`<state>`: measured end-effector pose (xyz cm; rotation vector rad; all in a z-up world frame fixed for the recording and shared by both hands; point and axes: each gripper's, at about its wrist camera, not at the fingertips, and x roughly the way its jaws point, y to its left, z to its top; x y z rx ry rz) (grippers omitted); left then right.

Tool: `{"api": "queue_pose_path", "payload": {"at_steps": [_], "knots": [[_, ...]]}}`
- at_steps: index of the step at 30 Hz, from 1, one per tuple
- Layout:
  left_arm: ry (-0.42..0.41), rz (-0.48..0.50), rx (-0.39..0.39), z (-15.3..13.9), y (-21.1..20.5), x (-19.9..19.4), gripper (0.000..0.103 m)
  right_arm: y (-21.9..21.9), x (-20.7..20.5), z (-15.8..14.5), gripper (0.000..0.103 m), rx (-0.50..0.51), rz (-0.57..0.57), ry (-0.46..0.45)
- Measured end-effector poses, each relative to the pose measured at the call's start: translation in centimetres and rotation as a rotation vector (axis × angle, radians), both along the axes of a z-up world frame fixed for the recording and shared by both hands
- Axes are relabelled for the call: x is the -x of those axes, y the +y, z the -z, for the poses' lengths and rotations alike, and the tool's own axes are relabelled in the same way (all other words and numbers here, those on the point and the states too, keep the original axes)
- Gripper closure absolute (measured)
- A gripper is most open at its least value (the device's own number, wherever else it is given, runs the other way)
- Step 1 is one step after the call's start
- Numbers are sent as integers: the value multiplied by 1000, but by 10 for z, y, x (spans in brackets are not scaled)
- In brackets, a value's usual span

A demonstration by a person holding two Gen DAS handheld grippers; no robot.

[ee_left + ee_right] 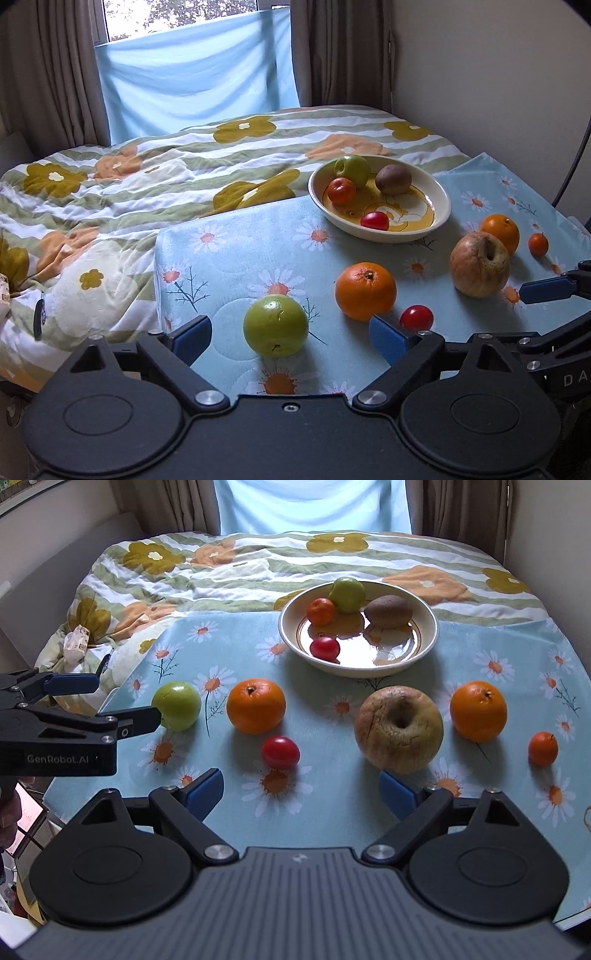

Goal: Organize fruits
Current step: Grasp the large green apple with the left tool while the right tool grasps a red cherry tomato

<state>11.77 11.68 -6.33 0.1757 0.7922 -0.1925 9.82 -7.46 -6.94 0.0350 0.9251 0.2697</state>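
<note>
A green apple (275, 325) lies on the daisy cloth between the wide-apart pads of my left gripper (290, 338), and neither pad touches it. In the right wrist view the same apple (177, 706) sits at the left gripper's (129, 698) fingertips. My right gripper (301, 794) is open and empty, just short of a red tomato (280, 752) and a big yellowish apple (399, 729). Two oranges (256, 706) (478, 710) and a small tangerine (543, 748) lie loose. The cream bowl (286, 627) holds a green apple, a kiwi, a small orange fruit and a tomato.
The light blue daisy cloth (332, 701) covers the near part of a bed with a floral quilt (221, 572). The cloth's left edge drops onto rumpled quilt. A wall (498, 74) stands on the right, and curtains and a window at the back. A hand (9, 812) shows at lower left.
</note>
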Motion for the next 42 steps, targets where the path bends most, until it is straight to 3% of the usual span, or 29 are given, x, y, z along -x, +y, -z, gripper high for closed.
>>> {"api": "queue_pose_path", "payload": {"at_steps": [2,12,21,23,42], "knots": [[18,16,-1,6,2,-7,10,3,-3,7,6,4,7,15],[83,63,-15,33,4,-35,14,15,-15,28,12,26,51,47],[133,59,-13,49,7,-56,32,28,-27,38,20,21,58,52],[127,54,-20,49,8,-57,42,30,-29,38,20,24,58,51],[140,57,1,48,20,-45,43,43,-51,48,47,32,56,73]]}}
